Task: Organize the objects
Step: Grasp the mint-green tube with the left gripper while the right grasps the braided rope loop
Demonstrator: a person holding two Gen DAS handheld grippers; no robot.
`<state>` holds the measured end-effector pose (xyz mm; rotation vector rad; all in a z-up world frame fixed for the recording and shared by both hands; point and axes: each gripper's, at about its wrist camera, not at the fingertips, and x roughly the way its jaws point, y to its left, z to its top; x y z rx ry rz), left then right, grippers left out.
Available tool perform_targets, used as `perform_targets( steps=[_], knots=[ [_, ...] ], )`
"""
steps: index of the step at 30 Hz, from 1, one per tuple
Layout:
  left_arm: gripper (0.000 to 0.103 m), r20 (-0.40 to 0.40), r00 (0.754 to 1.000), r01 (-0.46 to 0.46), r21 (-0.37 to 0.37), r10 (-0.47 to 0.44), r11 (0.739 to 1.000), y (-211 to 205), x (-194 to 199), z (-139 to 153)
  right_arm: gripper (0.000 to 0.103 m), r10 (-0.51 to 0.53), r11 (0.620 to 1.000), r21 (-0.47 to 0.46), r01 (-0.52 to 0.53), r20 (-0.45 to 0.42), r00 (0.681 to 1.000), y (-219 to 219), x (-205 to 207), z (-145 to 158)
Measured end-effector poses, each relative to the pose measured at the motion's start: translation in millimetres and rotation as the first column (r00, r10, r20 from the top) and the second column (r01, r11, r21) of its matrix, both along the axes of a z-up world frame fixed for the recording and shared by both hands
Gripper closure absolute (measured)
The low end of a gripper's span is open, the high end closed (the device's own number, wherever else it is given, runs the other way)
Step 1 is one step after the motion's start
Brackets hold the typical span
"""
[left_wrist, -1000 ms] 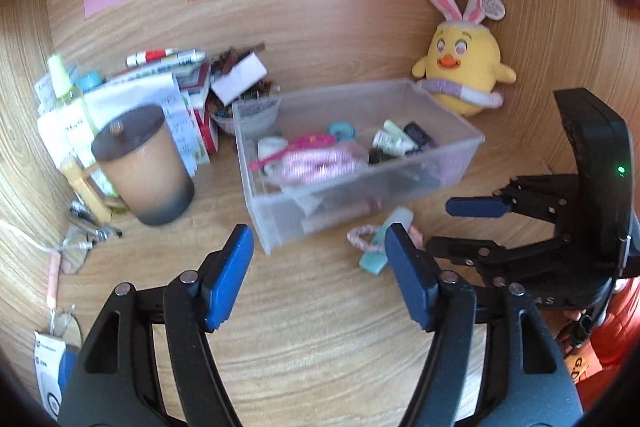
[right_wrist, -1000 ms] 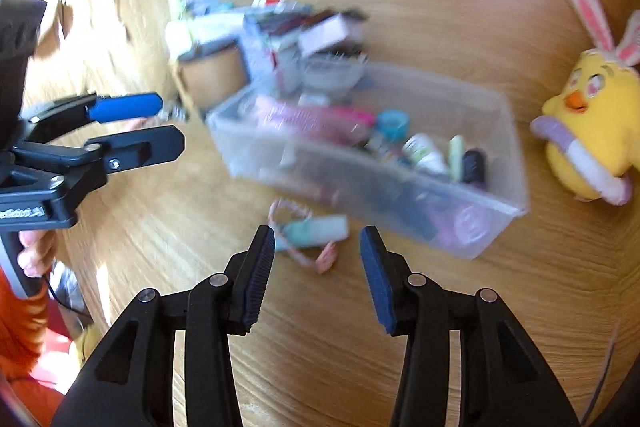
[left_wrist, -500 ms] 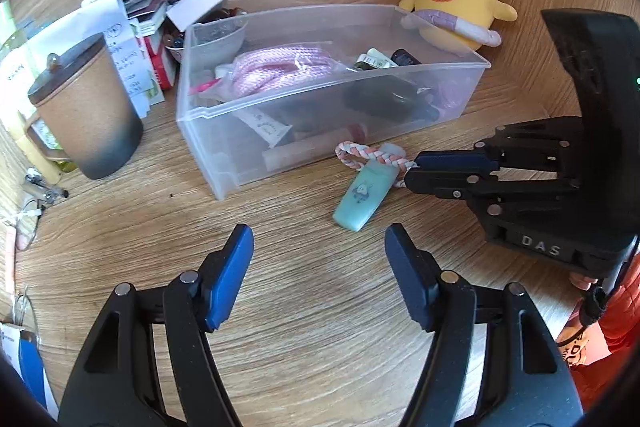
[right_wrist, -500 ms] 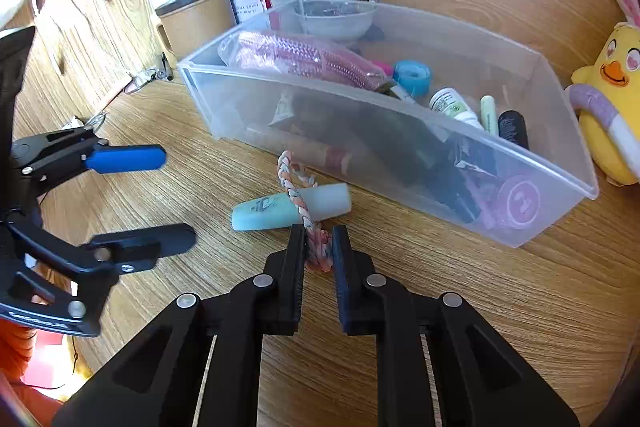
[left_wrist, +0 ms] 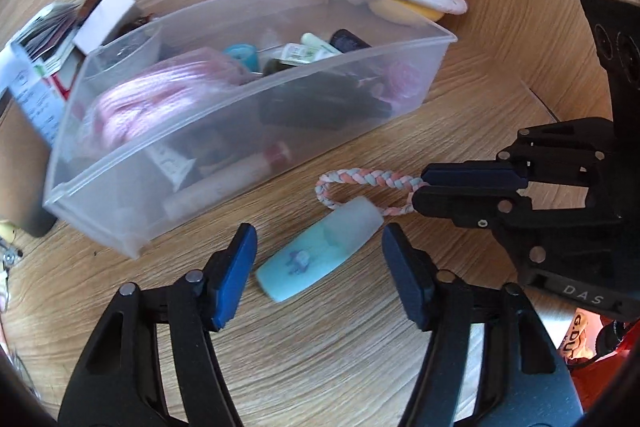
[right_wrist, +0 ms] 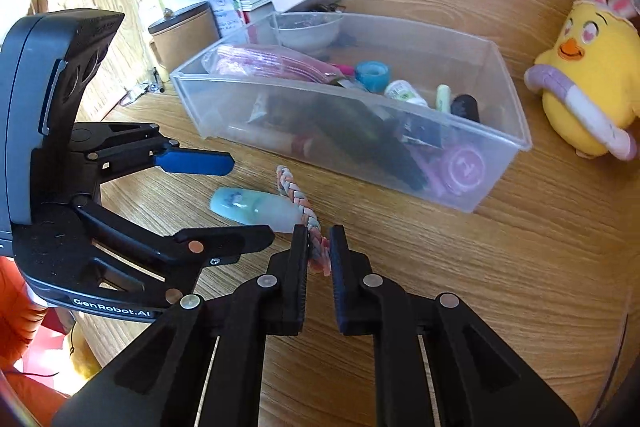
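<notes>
While your right claw (right_wrist: 319, 247) pinches the braided loop (left_wrist: 362, 182) on the tabletop (left_wrist: 340, 355) before the bin (left_wrist: 240, 115), lifting could drag the teal tube (left_wrist: 316, 255) resting across it. Your left claw (left_wrist: 316, 267), jaws apart and just narrowed, now straddles that tube untouched; a second ago both hung farther back.

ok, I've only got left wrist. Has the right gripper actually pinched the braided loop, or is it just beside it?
Observer: Pinched. The right wrist view shows the braided loop squeezed between the pads of the right gripper.
Operator: What's the pink blur in the bin, at the chick end?
Observer: A round pink case marked 2, lying against the front wall.
Operator: And the dark thing at the other end?
Observer: A brown cup with a dark lid, standing upright.
</notes>
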<state>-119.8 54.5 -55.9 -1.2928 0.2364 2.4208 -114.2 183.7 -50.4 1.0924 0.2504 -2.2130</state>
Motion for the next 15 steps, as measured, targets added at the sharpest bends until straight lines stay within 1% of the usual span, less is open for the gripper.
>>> perform_targets(
  steps=[1,2,8,11,12,15],
  knots=[
    [0.051,0.006,1.0,0.009,0.0,-0.009,1.0,2.0,-0.8,-1.1,0.093,-0.009,1.0,0.002,0.009,0.001,1.0,1.9,-0.3,-0.9],
    [0.053,0.019,1.0,0.015,0.003,-0.015,1.0,4.0,-1.7,-2.8,0.093,-0.017,1.0,0.005,0.017,0.001,1.0,5.2,-0.6,-1.9],
    [0.065,0.016,1.0,0.008,0.001,-0.008,1.0,2.0,2.3,-2.6,0.093,-0.041,0.999,0.001,0.041,0.026,0.999,19.9,-4.8,-6.6],
    [0.073,0.003,1.0,-0.012,-0.011,0.012,1.0,-1.5,5.0,-3.2,0.093,-0.035,0.999,0.006,0.035,0.023,0.999,20.3,-4.8,-7.8],
    [0.078,-0.003,1.0,-0.021,-0.018,0.021,1.0,-2.4,5.8,-3.3,0.092,-0.03,1.0,0.009,0.03,0.022,0.999,20.7,-4.4,-8.5],
    [0.079,-0.015,0.999,-0.043,-0.02,0.043,0.999,-5.2,8.3,-3.4,0.087,-0.011,1.0,0.028,0.011,0.018,1.0,13.2,-2.5,-11.0]
  ],
)
